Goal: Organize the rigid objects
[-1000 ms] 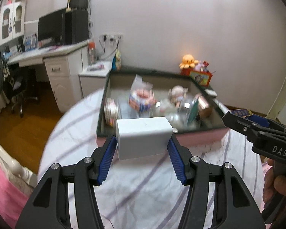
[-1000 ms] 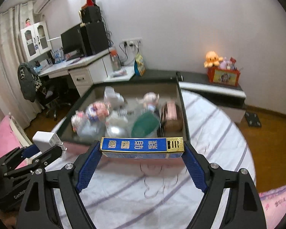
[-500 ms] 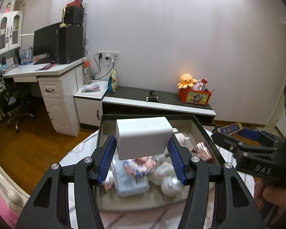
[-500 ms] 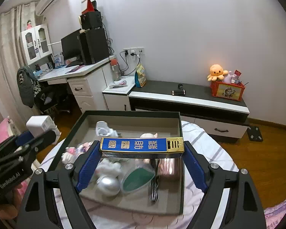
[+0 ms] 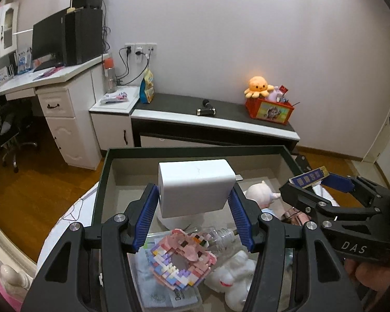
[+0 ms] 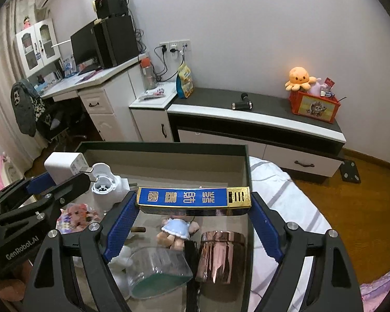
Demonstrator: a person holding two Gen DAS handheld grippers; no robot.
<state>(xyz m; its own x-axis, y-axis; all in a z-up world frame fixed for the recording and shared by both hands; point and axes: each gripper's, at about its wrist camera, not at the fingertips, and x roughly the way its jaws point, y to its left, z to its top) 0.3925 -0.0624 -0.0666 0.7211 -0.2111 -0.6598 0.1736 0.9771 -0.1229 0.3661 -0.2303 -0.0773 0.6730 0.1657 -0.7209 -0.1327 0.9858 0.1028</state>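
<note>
Hanging above the dark open box, the white charger block sits clamped by its smooth side faces in the left tongs; rigid, light, likely slippery. Beside it the right tongs are clamped on the ends of a blue-and-gold flat case, stiff and narrow. Below lie a brick model, plush toys and a copper cup.

"DAS" on the right tool, "GenRobot.AI" on the left tool
</note>
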